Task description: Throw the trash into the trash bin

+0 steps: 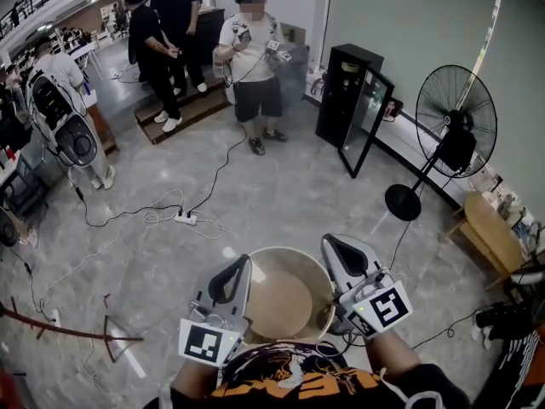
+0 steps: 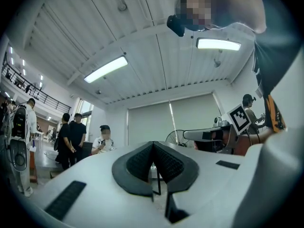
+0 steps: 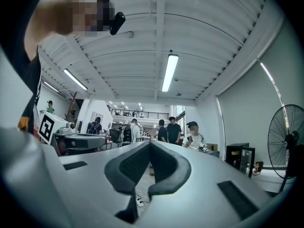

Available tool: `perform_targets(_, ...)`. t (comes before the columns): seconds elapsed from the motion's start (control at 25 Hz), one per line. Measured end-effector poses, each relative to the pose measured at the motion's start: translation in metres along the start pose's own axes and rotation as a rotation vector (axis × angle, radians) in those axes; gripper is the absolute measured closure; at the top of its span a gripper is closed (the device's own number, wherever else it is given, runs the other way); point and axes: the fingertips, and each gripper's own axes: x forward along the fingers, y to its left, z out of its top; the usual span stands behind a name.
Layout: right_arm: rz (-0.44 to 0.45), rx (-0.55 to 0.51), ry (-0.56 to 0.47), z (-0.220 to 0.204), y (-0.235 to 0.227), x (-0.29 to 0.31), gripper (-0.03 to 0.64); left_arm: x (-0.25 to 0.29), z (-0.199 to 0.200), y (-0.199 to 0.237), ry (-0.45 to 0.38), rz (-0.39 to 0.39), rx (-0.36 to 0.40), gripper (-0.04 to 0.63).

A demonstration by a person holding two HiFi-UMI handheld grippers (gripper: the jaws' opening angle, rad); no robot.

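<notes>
The round tan trash bin (image 1: 285,254) stands on the floor right in front of me, in the head view at bottom centre. Its inside looks plain tan and I see no trash in it. My left gripper (image 1: 243,264) hangs over the bin's left rim, and my right gripper (image 1: 330,242) over its right rim. Both point away from me and slightly upward. In the left gripper view the left gripper (image 2: 153,144) has its dark pads meeting at the tips with nothing between them. The right gripper (image 3: 149,142) is likewise shut and empty.
A standing fan (image 1: 456,135) and a black cabinet with an open glass door (image 1: 358,100) stand at the right. A power strip (image 1: 185,218) with cables lies ahead on the floor. Several people (image 1: 253,58) stand farther back. A wooden chair (image 1: 490,228) sits at the right edge.
</notes>
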Motion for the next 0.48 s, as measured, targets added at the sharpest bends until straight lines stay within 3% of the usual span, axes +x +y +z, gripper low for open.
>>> perform_targets(0.32, 0.0, -0.002, 0.014, -0.003, -0.017, 0.016, 0.603, 0.024, -0.005, 0.012, -0.007, -0.011, 0.005, 0.572)
perform_targets(0.48, 0.009, -0.005, 0.018, -0.003, -0.034, 0.035, 0.603, 0.044, -0.005, 0.031, 0.01, 0.023, -0.003, 0.572)
